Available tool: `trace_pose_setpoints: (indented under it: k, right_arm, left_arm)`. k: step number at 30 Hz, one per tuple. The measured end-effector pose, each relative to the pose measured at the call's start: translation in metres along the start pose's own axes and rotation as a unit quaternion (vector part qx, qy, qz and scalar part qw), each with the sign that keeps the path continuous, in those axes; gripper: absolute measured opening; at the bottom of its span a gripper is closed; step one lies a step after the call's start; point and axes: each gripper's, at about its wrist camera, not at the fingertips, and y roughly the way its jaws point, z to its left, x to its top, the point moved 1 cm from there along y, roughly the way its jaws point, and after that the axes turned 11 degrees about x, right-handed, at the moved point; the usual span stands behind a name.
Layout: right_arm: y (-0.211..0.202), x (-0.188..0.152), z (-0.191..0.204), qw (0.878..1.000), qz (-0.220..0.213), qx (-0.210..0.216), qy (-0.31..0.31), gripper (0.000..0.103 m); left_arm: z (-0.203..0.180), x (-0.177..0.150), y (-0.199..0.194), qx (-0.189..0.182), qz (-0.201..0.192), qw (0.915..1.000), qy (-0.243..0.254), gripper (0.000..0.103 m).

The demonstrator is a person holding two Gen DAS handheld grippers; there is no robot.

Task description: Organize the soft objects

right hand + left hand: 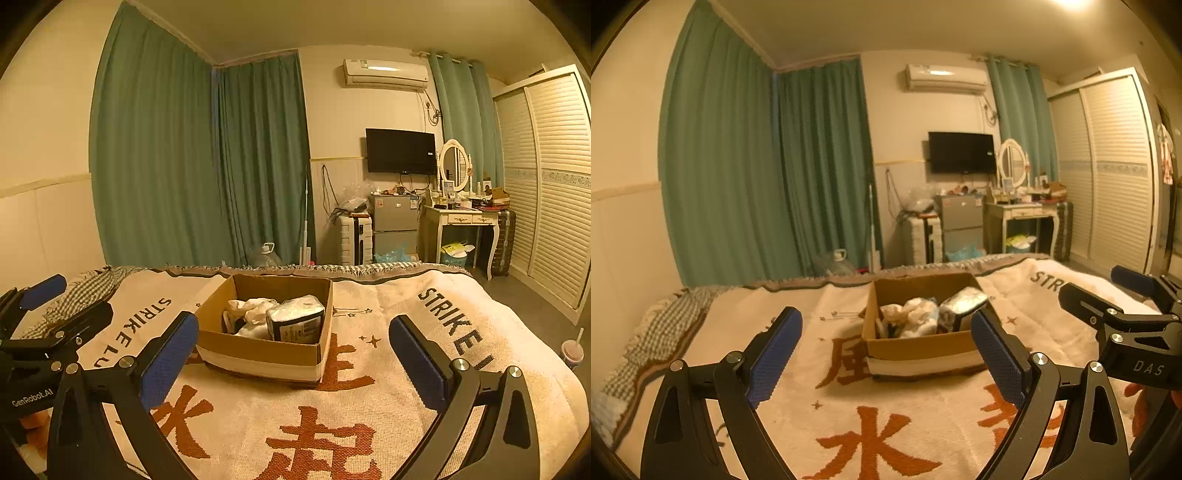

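Note:
An open cardboard box [923, 347] [258, 350] stands on the bed's cream blanket [923, 424] [369, 406]. Inside lie a wrapped white soft pack with a dark label [962, 301] [295, 319] and crumpled white soft items [916, 314] [251, 308]. My left gripper [886, 358] is open and empty, held above the blanket just in front of the box. My right gripper [291, 365] is open and empty, also in front of the box. Each gripper shows at the edge of the other's view, the right one [1126, 314] and the left one [55, 317].
The blanket has orange characters and black lettering. A checked cloth [81, 291] lies at the bed's far left. A cup with a straw [571, 352] stands off the right bed edge. Beyond the bed are green curtains, a small fridge [395, 229], a dressing table [461, 221] and a wardrobe.

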Motion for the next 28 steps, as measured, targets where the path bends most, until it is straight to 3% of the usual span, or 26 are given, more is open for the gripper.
trace_pose_setpoints:
  k: [28]
  right_arm:
    - [0.0019,-0.0037,-0.0015,1.000,0.002,-0.001,0.001,0.103]
  left_arm:
    - [-0.0052,-0.0057,-0.0057,0.005,-0.005,1.0000,0.005,0.094]
